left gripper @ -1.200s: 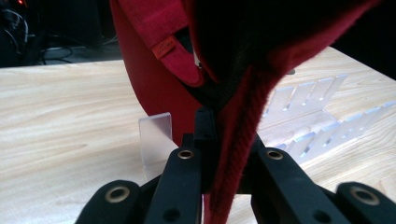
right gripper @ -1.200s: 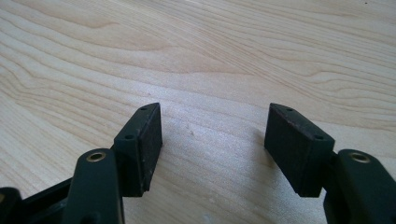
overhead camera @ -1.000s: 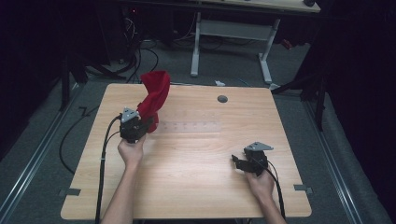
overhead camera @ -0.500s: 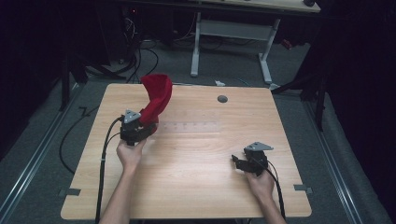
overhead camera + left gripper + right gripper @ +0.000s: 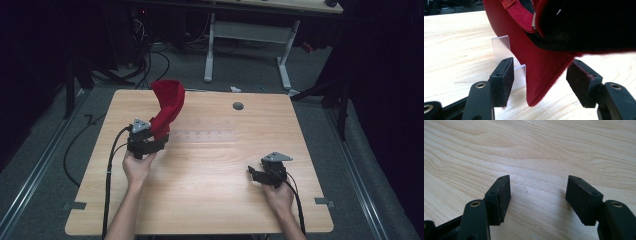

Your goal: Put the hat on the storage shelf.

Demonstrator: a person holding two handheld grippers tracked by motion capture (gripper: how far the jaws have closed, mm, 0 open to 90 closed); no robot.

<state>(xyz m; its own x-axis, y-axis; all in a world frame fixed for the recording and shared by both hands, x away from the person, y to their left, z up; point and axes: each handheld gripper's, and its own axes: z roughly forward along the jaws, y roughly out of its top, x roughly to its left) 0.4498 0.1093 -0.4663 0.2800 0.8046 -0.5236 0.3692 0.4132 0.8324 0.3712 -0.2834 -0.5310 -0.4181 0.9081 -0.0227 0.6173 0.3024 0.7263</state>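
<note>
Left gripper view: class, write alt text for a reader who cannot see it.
A red fabric baseball cap with a dark lining hangs between the left gripper's two open black jaws, its brim edge pointing down at the pale wooden table. A small frosted clear plastic plate lies on the table behind it.

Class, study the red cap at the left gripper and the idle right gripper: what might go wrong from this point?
1. The left gripper has its jaws spread with the red cap's brim hanging loose between them; unclamped, the cap may drop or tip onto the table.
2. The cap stands tall and curled in the high view, so it could flop sideways.
3. The right gripper rests open far off, too distant to steady it.
</note>
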